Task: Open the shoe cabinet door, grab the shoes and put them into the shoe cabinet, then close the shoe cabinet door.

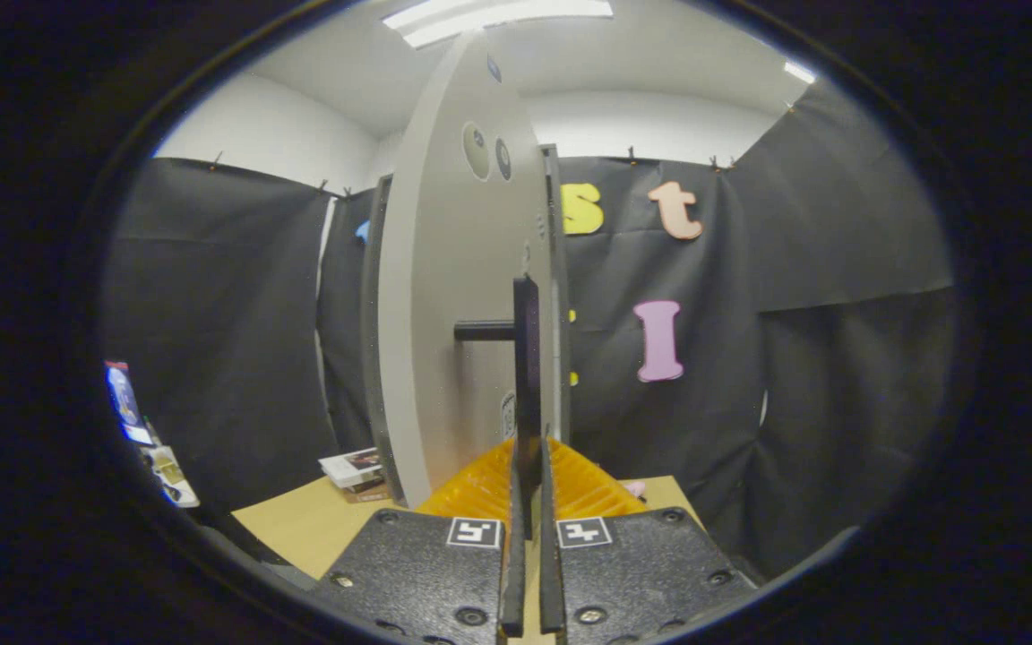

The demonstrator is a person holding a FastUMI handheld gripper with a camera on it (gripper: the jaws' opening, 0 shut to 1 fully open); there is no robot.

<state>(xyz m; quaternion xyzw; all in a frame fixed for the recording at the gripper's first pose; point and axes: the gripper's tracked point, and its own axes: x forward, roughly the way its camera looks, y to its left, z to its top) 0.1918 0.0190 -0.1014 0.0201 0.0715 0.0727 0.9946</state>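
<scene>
The tool [527, 484] is clenched on the thin dark handle [527, 358] of the shoe cabinet door [453, 296], which stands open, edge-on, just ahead. The door looks stiff and light; the bar handle is the right place to hold, but narrow and perhaps slippery.

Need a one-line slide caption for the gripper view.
Claw shut on the dark bar handle of the shoe cabinet door, which stands open edge-on.

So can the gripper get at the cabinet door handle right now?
Yes, it looks that way: the gripper appears closed on the dark door handle, which stands between its fingers, with nothing blocking. The cabinet door is edge-on.
</scene>
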